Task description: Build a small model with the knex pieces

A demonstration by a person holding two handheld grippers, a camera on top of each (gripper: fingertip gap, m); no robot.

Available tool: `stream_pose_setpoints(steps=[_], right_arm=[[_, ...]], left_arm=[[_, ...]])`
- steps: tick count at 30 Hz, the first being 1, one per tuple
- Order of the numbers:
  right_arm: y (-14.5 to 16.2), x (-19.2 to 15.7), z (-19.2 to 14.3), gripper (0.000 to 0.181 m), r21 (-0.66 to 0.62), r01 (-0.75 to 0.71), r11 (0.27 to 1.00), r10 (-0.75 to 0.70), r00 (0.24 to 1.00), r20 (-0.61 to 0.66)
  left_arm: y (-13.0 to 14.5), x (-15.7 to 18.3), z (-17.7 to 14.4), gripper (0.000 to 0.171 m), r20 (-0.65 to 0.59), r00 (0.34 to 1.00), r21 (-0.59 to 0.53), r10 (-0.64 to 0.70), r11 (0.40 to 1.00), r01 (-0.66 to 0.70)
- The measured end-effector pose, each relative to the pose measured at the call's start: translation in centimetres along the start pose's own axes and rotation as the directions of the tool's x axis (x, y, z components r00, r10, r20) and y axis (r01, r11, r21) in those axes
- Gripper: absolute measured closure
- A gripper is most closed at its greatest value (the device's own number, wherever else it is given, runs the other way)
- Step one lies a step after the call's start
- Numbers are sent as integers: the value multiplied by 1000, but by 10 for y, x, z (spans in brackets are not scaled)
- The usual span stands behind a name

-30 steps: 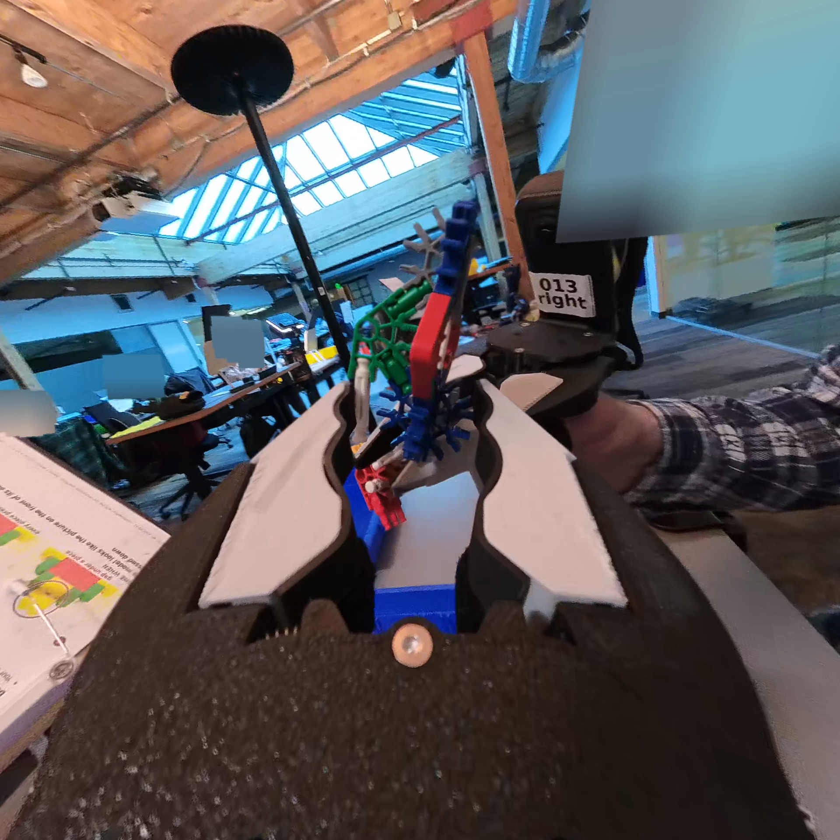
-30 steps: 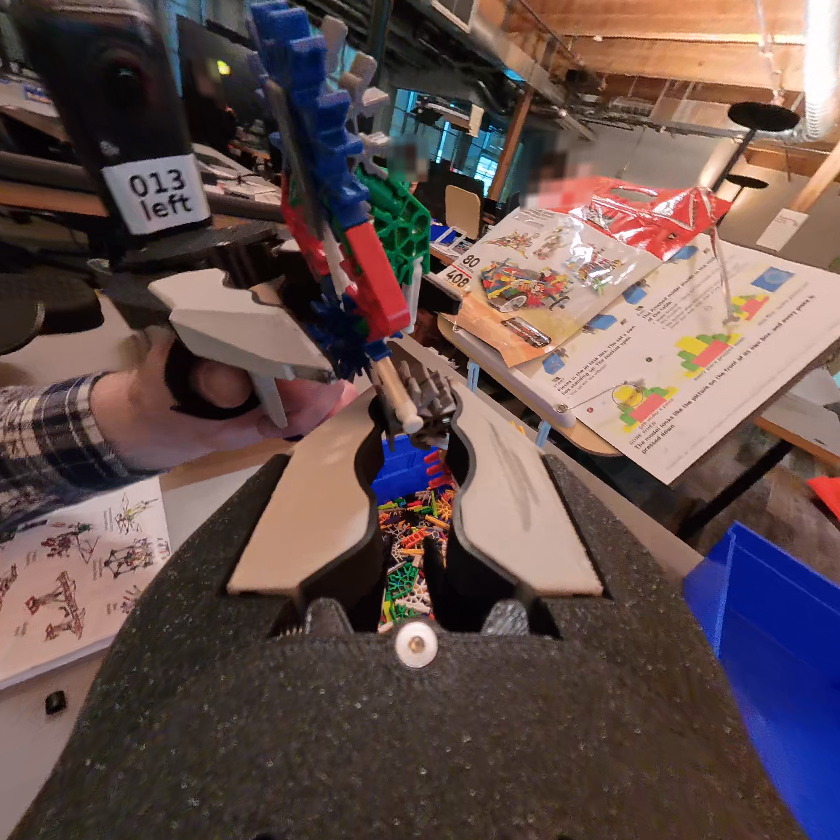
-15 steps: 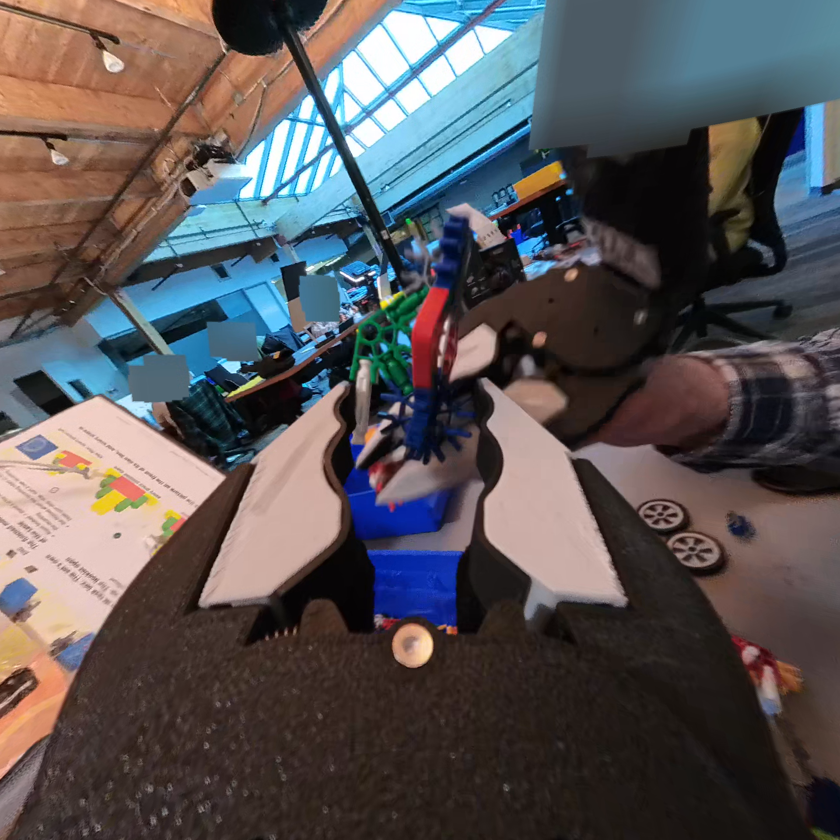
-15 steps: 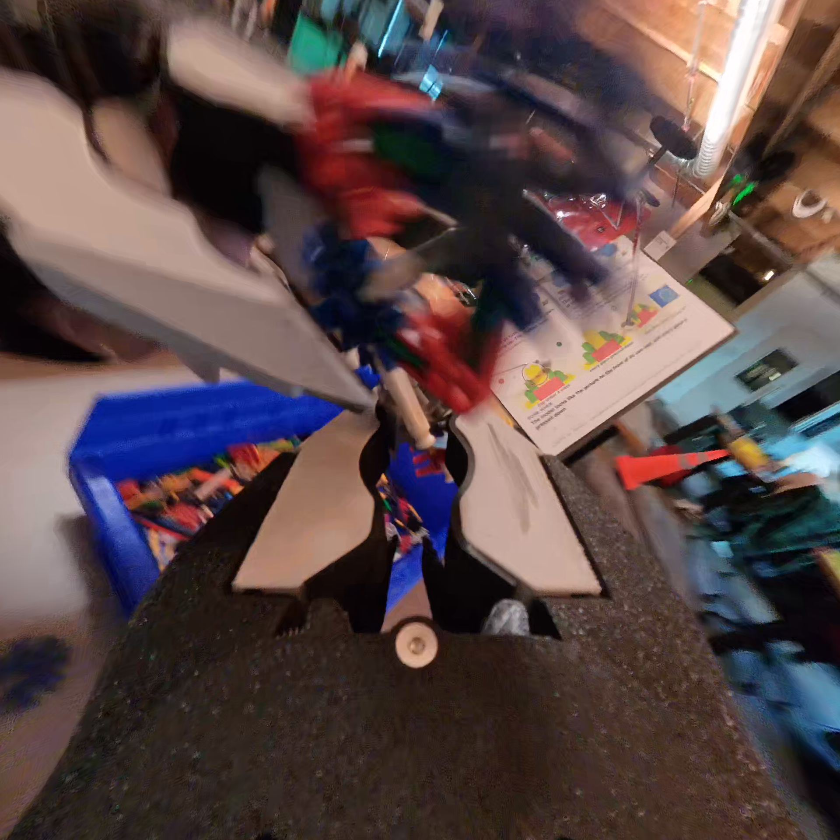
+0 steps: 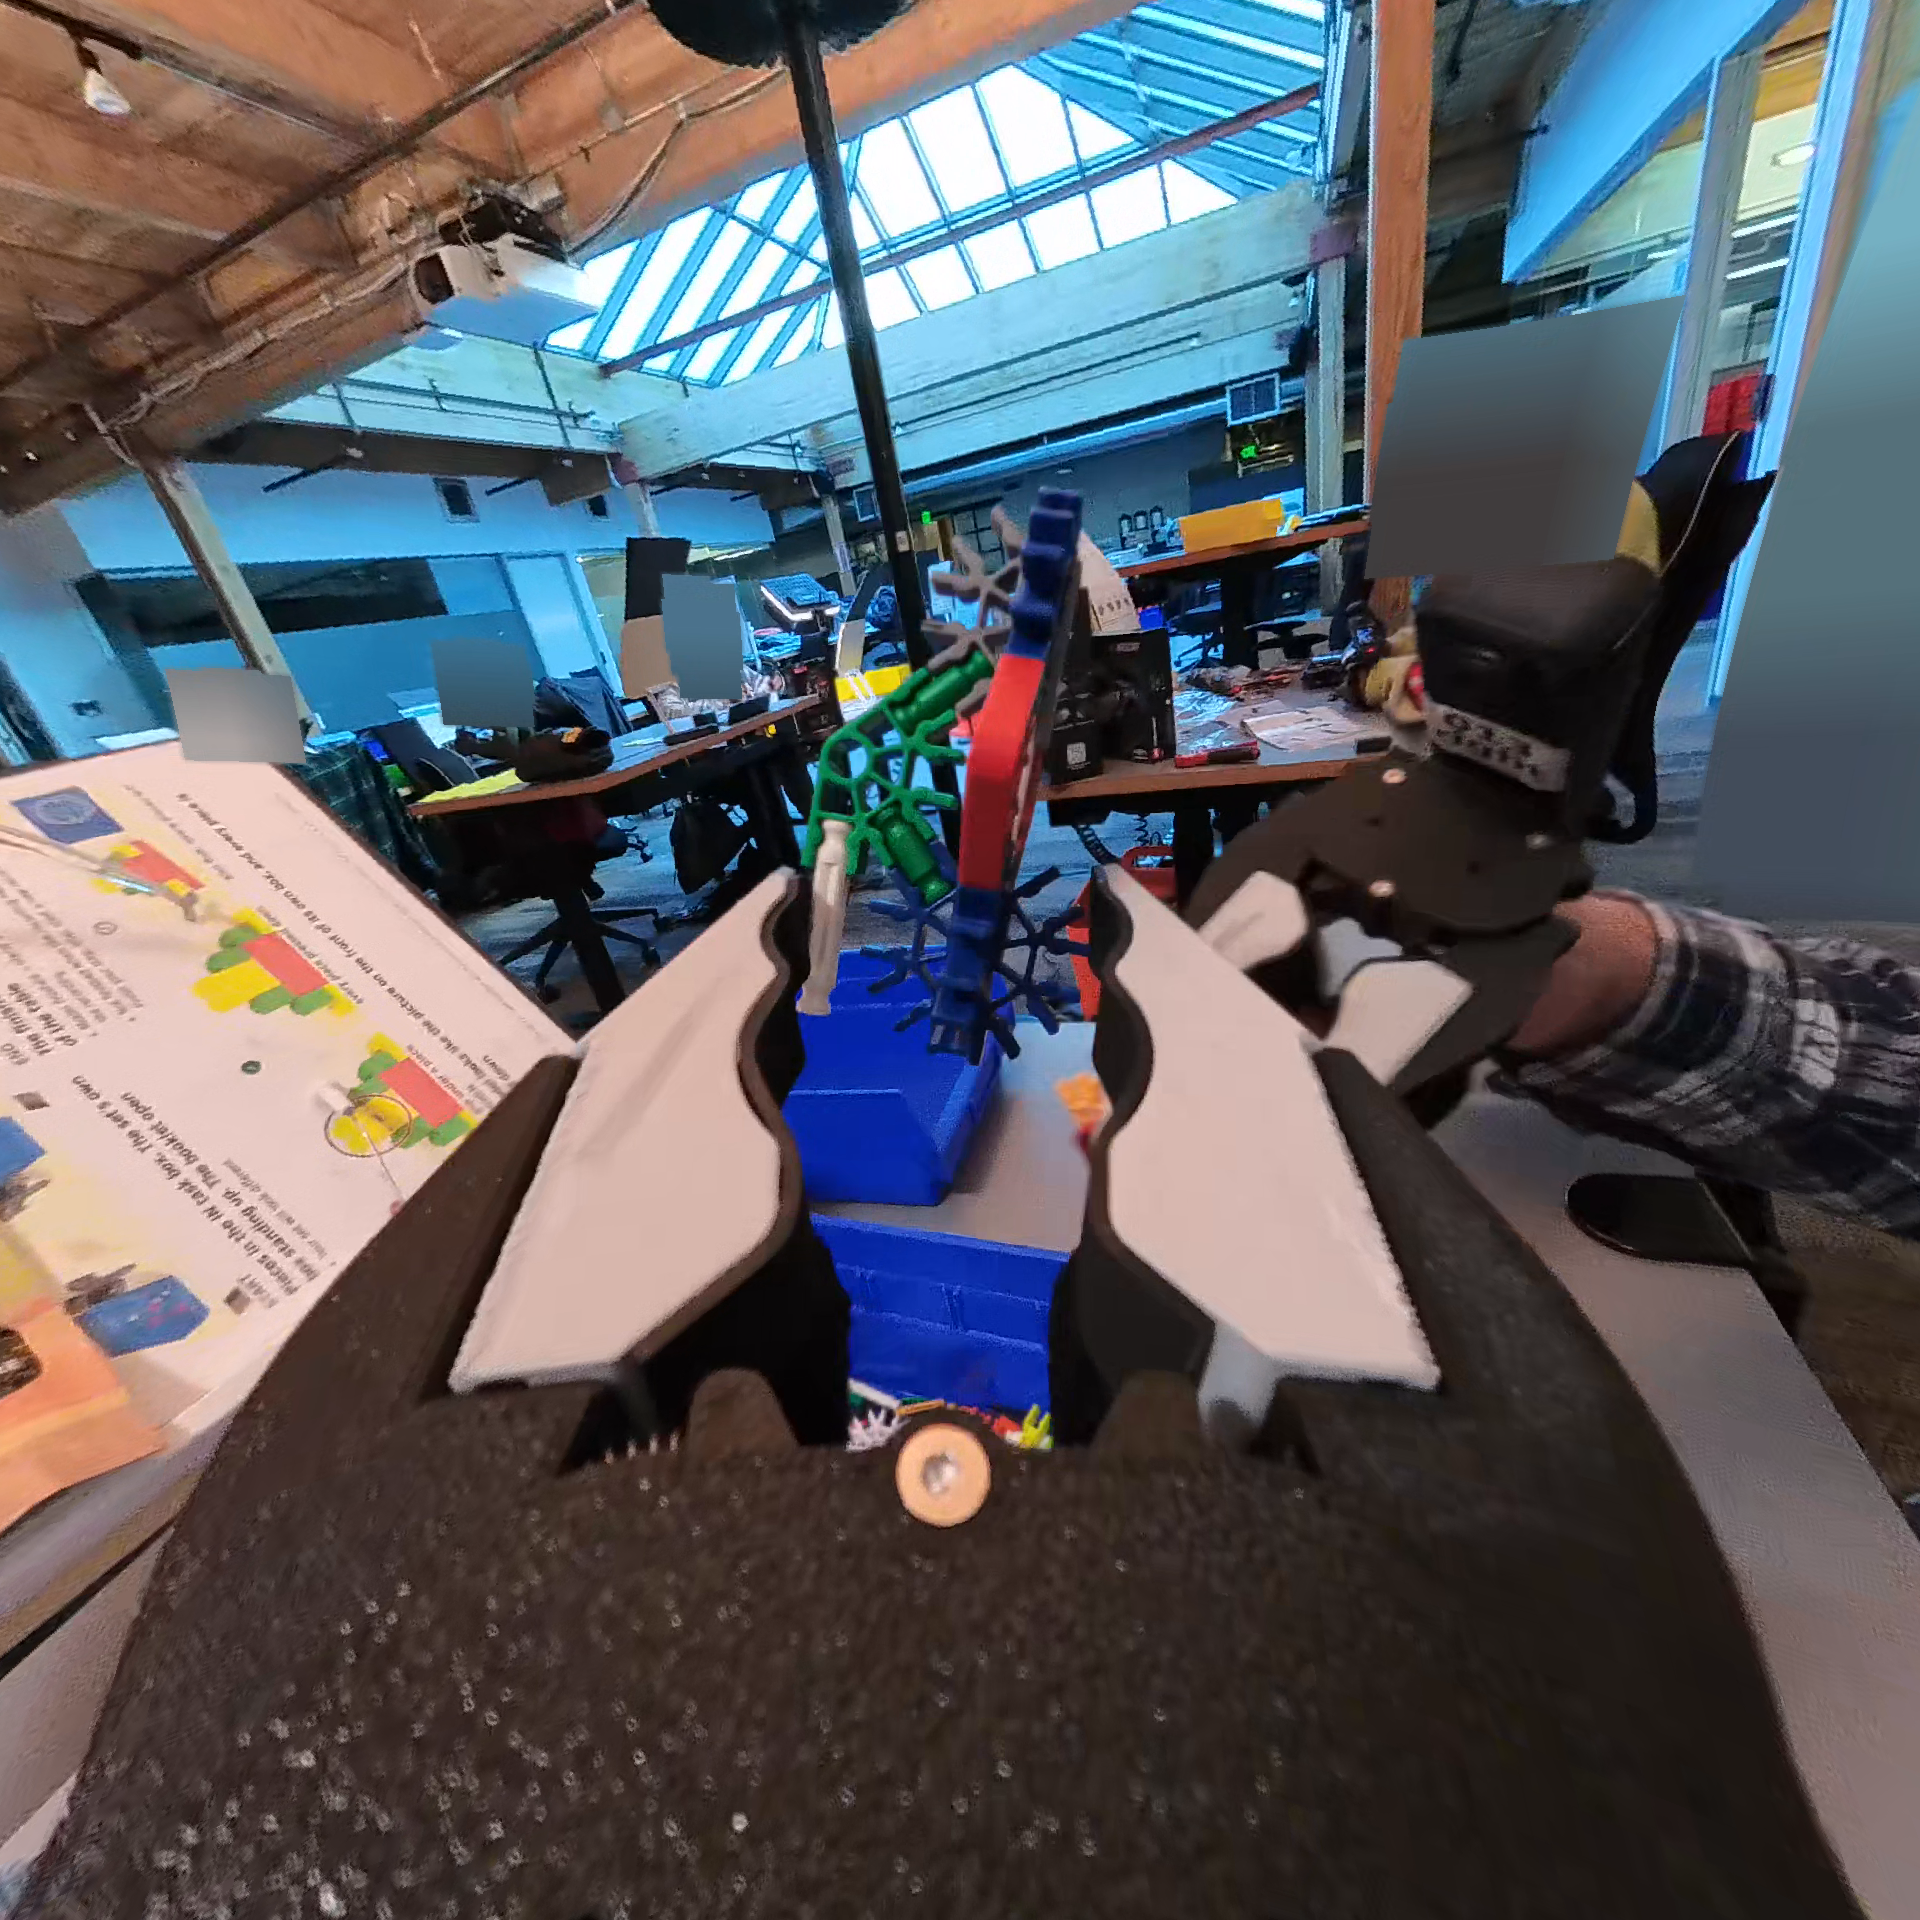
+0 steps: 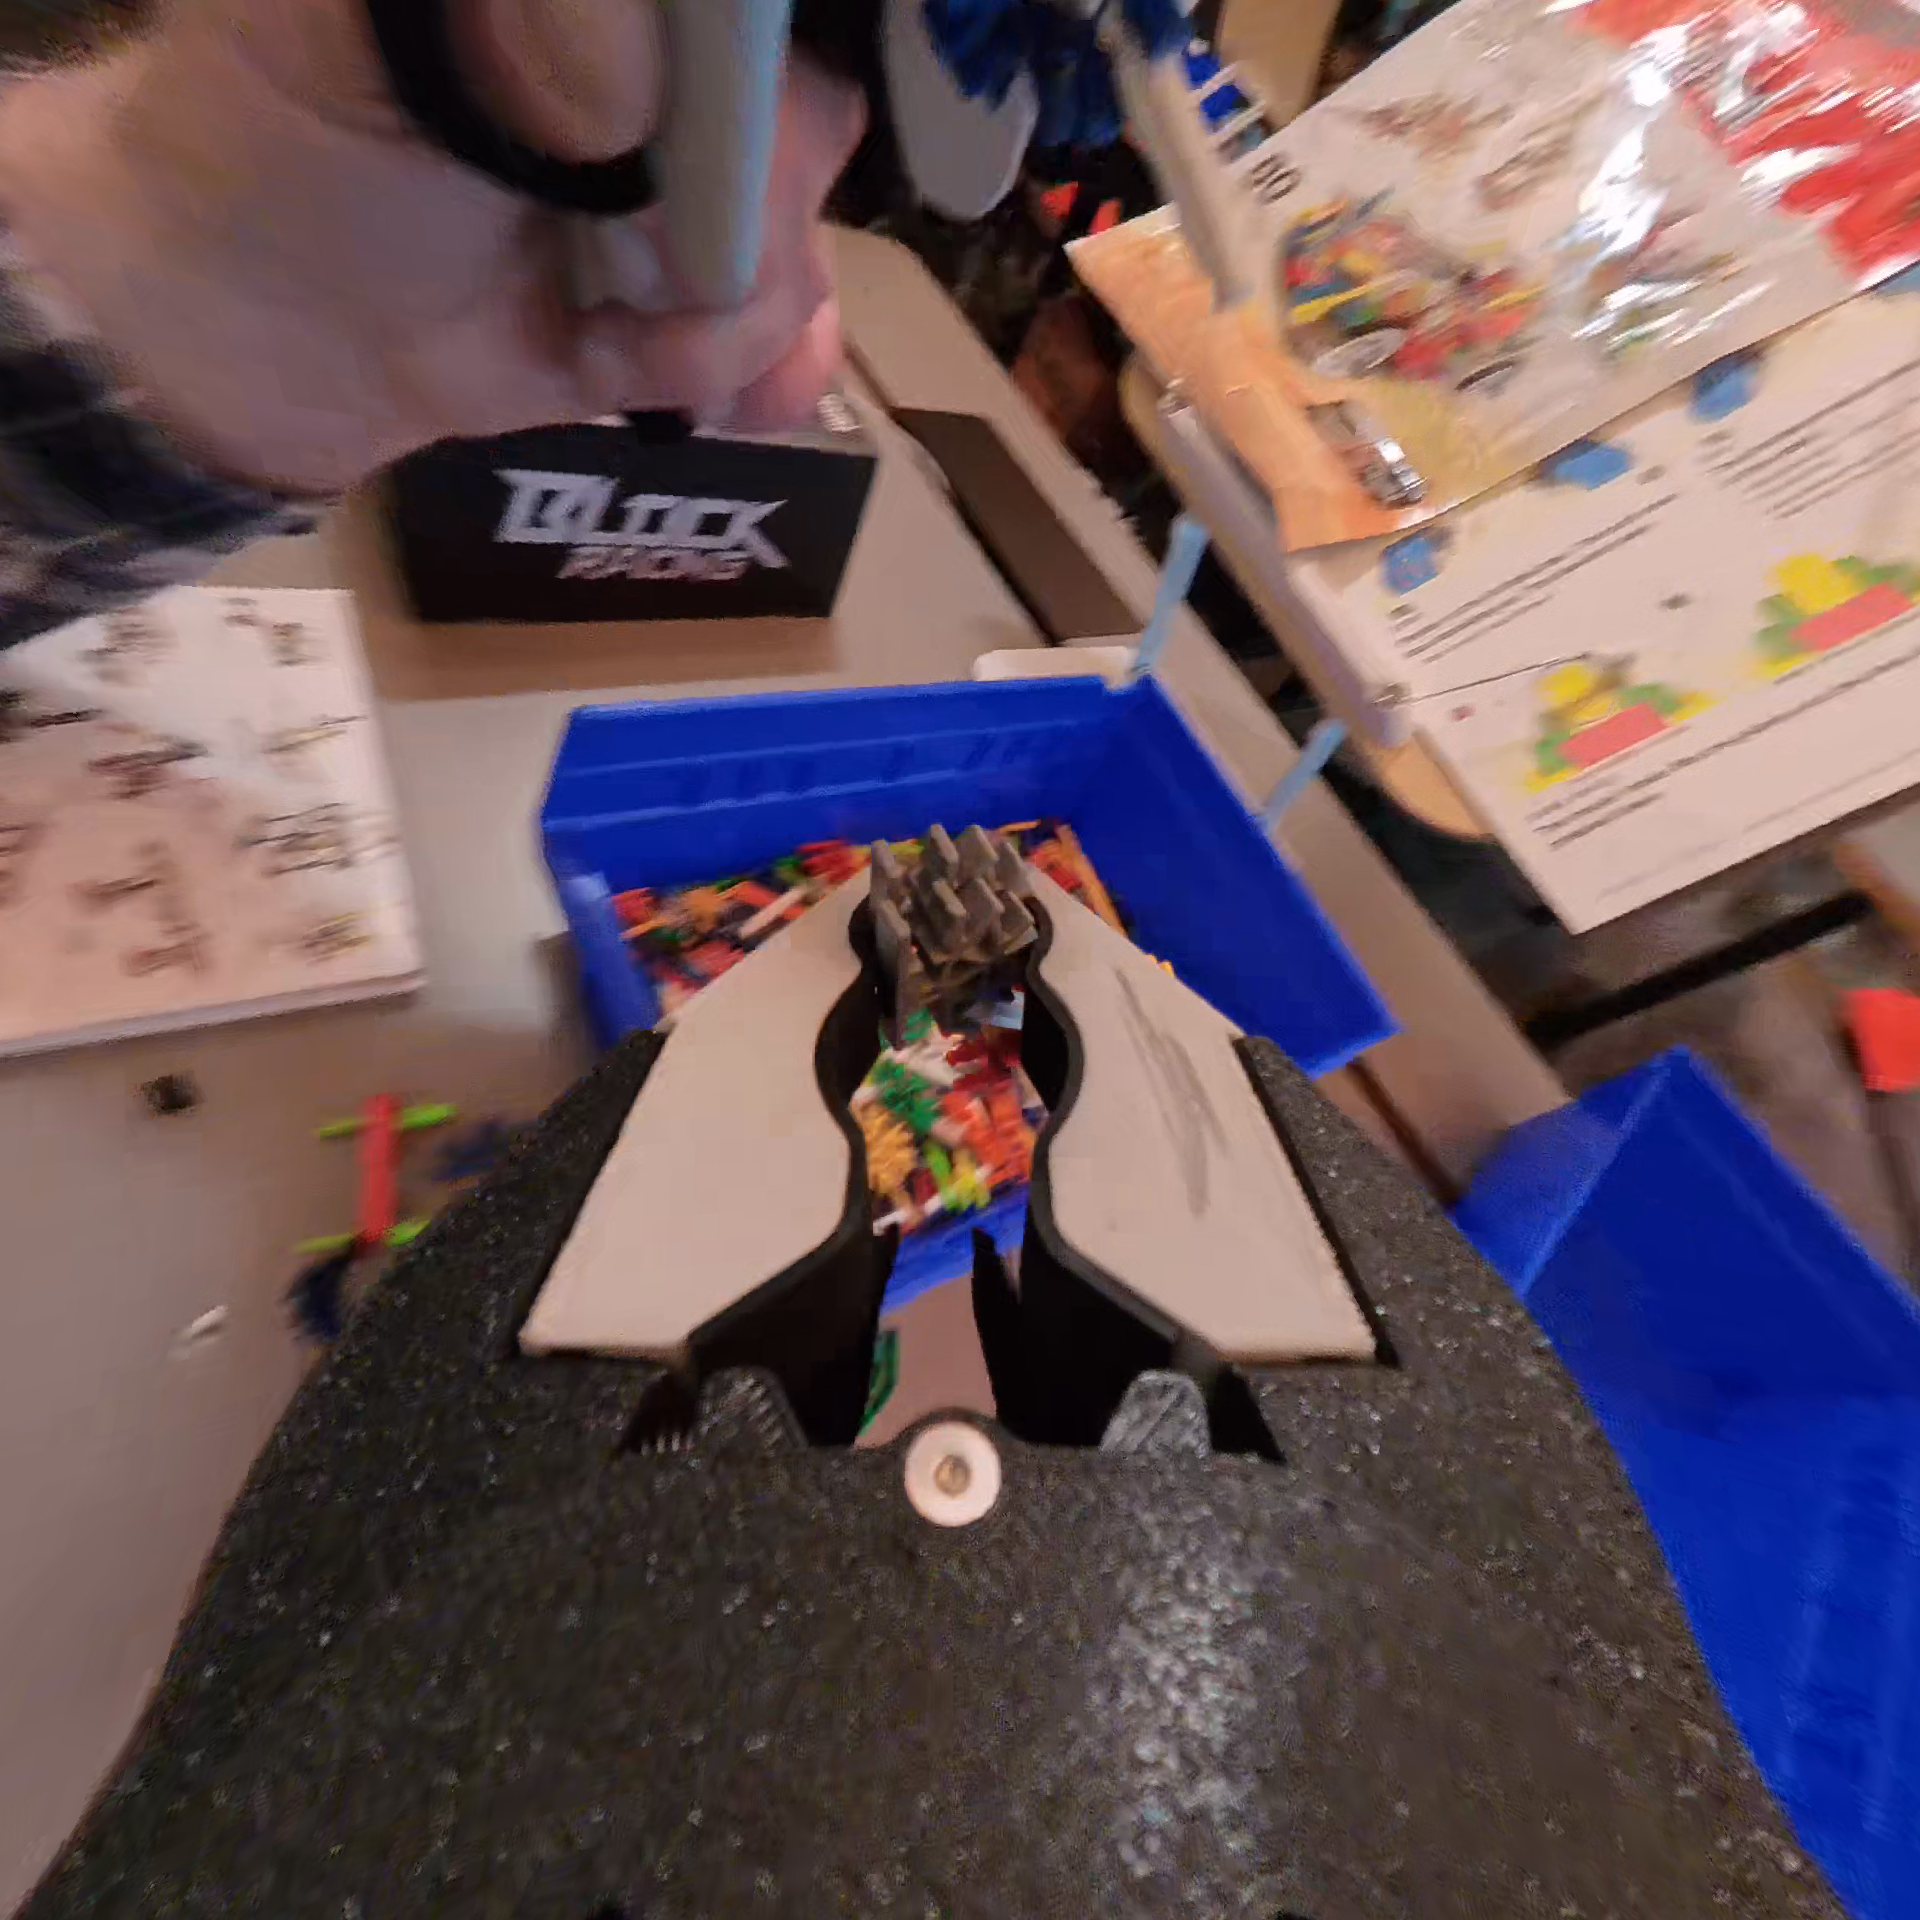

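Note:
My left gripper [image 5: 945, 935] is shut on a rod-and-connector toy model [image 5: 997, 790] and holds it upright in the air. The model has a red panel, a blue toothed strip, green and grey connectors and a white rod. My right gripper [image 6: 951, 914] is shut on a small grey toothed connector [image 6: 951, 883]. It hangs over a blue bin [image 6: 1195, 831] full of colourful toy pieces. In the left wrist view the right gripper [image 5: 1309, 977] is to the right of the model and apart from it. In the right wrist view only blurred bits of the left gripper and the hand holding it show at the top.
A tilted board with instruction sheets [image 6: 1662, 675] [image 5: 260, 987] stands beside the bin. A second blue bin [image 6: 1714, 1299] is at the right. A black box [image 6: 623, 520], an open booklet [image 6: 177, 810] and loose green and red pieces [image 6: 379, 1164] lie on the grey table [image 5: 1714, 1403]. The left gripper's tips are roughly 12 cm from the right gripper's.
My right gripper has come away from the model with the grey connector in it and swung down over the blue bin. My left gripper still holds the model.

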State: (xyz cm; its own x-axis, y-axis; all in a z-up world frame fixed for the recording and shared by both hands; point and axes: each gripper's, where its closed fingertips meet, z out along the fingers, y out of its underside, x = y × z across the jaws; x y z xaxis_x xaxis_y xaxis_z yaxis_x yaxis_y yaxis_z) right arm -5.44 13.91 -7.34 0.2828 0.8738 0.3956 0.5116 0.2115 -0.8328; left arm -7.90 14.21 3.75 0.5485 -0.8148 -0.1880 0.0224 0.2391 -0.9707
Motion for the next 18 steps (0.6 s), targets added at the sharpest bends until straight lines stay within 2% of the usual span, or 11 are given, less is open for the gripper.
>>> stream_pose_setpoints(steps=[3, 7, 13, 18], right_arm=[[12, -17, -31, 161, -28, -53, 998, 55, 994, 93], [37, -40, -59, 161, -56, -258, 964, 264, 936, 232], [98, -72, -53, 161, -146, -532, 834, 550, 780, 300], [140, -93, -52, 160, -261, -518, 815, 576, 776, 258]], left_arm=[[-6, -5, -6, 120, 2, 1000, 10, -18, 1000, 18], [-3, -8, -7, 120, 4, 1000, -5, -25, 1000, 25], [9, -2, 0, 120, -24, 999, -57, -25, 998, 24], [23, -1, 5, 120, -46, 998, -104, -40, 994, 35]])
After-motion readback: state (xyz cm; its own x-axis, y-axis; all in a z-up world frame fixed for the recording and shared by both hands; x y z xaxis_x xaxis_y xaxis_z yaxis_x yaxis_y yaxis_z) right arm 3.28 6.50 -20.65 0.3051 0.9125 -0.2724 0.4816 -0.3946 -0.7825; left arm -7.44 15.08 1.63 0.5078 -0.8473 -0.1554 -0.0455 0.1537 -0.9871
